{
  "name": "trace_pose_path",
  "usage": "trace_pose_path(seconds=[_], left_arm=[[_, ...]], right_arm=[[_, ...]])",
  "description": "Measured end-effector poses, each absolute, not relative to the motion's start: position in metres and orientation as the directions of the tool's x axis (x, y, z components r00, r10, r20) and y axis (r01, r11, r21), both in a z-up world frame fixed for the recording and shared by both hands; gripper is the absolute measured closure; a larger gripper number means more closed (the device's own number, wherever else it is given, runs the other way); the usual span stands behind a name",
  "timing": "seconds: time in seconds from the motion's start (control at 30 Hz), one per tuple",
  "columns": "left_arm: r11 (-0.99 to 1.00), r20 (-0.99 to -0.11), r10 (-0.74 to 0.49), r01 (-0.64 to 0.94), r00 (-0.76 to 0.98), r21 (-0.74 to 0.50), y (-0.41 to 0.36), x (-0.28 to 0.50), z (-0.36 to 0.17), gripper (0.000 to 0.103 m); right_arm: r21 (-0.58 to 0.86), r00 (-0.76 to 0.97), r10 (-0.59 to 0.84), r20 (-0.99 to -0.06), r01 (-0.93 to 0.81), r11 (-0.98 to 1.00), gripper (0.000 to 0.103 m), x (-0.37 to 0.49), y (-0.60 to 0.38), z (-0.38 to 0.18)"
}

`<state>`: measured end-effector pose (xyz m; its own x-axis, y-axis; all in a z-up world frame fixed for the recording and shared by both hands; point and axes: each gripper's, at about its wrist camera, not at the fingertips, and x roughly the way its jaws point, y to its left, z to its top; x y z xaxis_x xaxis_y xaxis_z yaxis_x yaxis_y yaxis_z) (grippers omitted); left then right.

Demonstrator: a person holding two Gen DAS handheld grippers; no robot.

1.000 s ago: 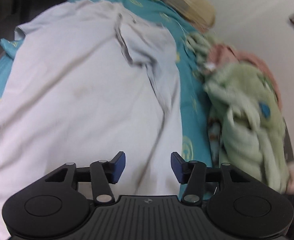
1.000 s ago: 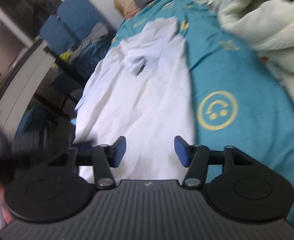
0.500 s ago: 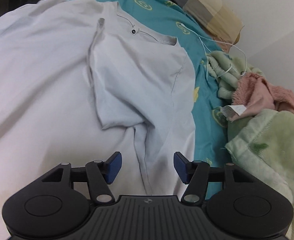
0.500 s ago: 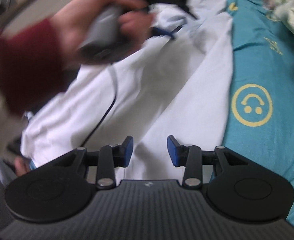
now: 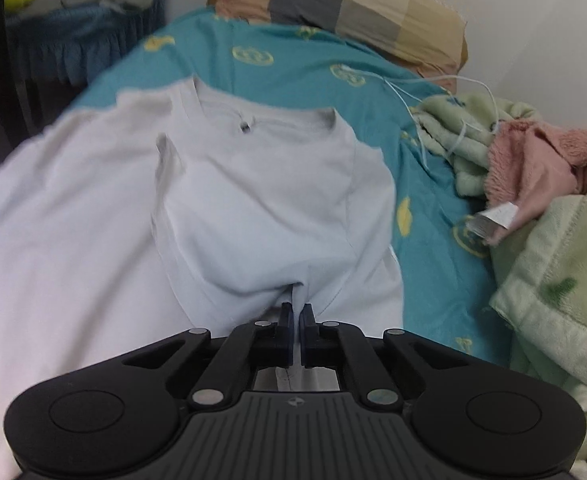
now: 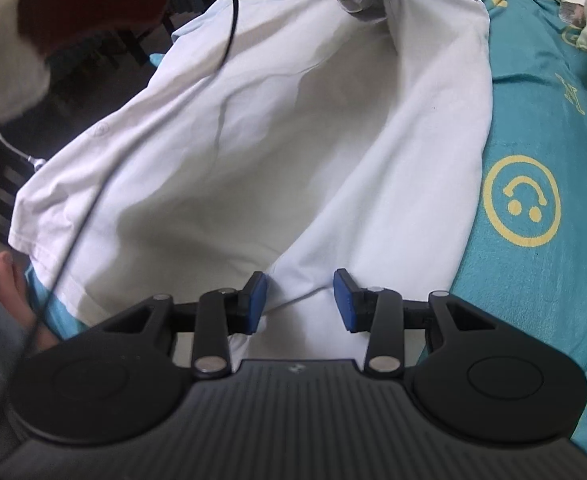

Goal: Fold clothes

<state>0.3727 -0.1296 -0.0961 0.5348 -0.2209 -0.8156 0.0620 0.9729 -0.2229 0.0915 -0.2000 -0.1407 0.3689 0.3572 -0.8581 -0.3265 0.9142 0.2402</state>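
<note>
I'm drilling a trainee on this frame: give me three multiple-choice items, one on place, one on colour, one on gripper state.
1. Where does the checked pillow lie from the white T-shirt?
A beyond its collar
B under it
C on its sleeve
2. What colour is the bedsheet?
A red
B teal
C black
3. How is the left gripper?
A wide open
B shut on the shirt
C out of view

A: the pillow sits past the collar.
B: teal with yellow faces.
B: its fingers pinch fabric; the right gripper is open.
</note>
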Motion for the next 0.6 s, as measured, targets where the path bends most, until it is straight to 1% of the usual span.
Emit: trace_pose_path(seconds=[0.13,0.23,0.33,0.4,0.43,0.47,0.5,0.53,0.6], left_arm=[[0.988,-0.829,-0.145,0.030,0.540,-0.153,-0.125,0.388,-0.104,0.100],[0.990,-0.840,-0.128,0.019,0.527,-0.139,-0.121,0.390,-0.124,0.100],[0.984,-0.825,-0.167,0.034,0.539,-0.177,-0.114,0.387,-0.134,0.099],[0.979,-0.812,-0.195,0.061,0.550,-0.194,-0.109,0.380,-0.132,0.093],[0.976,-0.807,-0.211,0.073,0.552,-0.206,-0.105,0.375,-0.129,0.092],[0.972,-0.801,-0.227,0.082,0.554,-0.219,-0.101,0.369,-0.125,0.088],[0.968,-0.796,-0.243,0.091,0.555,-0.232,-0.096,0.361,-0.120,0.086],[0.964,-0.788,-0.261,0.105,0.558,-0.244,-0.090,0.352,-0.114,0.086],[0.964,-0.771,-0.263,0.137,0.580,-0.226,-0.079,0.325,-0.098,0.086]], right_arm=[[0.242,0.355,0.366,-0.860,-0.348,0.906,0.062,0.089,-0.201,-0.139],[0.253,0.349,0.375,-0.859,-0.348,0.903,0.062,0.088,-0.203,-0.138],[0.273,0.345,0.390,-0.854,-0.341,0.899,0.062,0.089,-0.207,-0.137],[0.299,0.349,0.409,-0.843,-0.329,0.896,0.062,0.091,-0.211,-0.136],[0.309,0.356,0.419,-0.836,-0.325,0.894,0.062,0.091,-0.214,-0.134],[0.318,0.366,0.426,-0.827,-0.320,0.892,0.062,0.092,-0.216,-0.131],[0.326,0.381,0.434,-0.817,-0.316,0.891,0.062,0.091,-0.218,-0.127],[0.326,0.402,0.435,-0.805,-0.312,0.892,0.062,0.091,-0.221,-0.124],[0.326,0.445,0.436,-0.782,-0.304,0.895,0.061,0.089,-0.226,-0.117]])
